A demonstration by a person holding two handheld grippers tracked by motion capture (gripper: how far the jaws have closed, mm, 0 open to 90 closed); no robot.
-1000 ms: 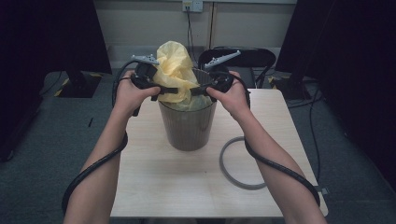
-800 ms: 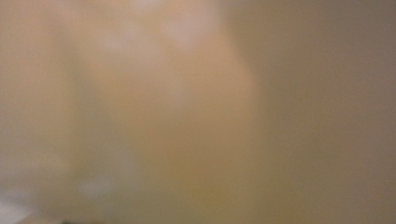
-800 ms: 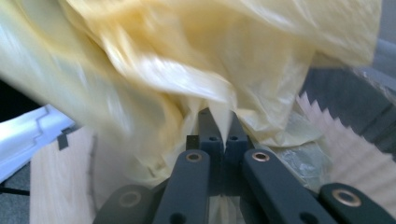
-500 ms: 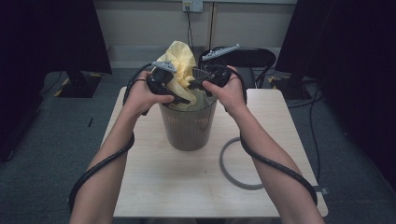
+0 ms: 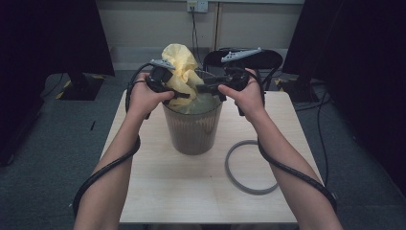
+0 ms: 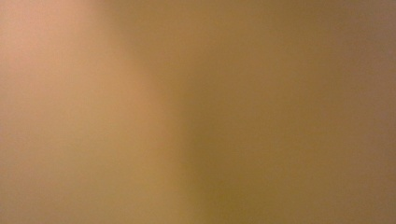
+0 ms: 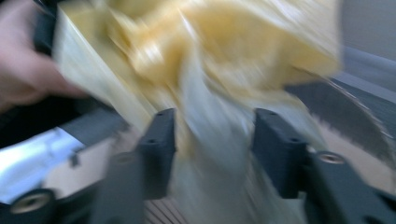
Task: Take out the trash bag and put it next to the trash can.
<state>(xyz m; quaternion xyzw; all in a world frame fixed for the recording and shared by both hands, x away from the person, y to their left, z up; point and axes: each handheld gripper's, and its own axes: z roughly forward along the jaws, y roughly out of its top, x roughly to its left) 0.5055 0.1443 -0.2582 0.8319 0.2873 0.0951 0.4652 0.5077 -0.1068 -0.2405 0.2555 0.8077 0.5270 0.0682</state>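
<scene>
A crumpled yellow plastic bag (image 5: 179, 60) stands bunched up out of a round grey bin (image 5: 192, 132) on the table. My left gripper (image 5: 187, 96) reaches in from the left rim; its jaws have just been closing and sit pinched on the bag's film. The bag (image 6: 198, 112) lies right against the lens in the left gripper view. My right gripper (image 5: 201, 88) comes in from the right rim. Its jaws have just been opening and stand apart (image 7: 212, 140), with loose bag film (image 7: 224, 56) hanging between them, not pressed.
The bin stands at the back middle of a pale wooden table (image 5: 158, 191). A grey cable loop (image 5: 239, 177) lies to the bin's right. A black chair (image 5: 268, 57) stands behind the table. Dark cabinets flank it on both sides.
Both grippers have drawn in a little from the rim's sides toward the bag over the bin's mouth. The bag stays bunched above the rim.
</scene>
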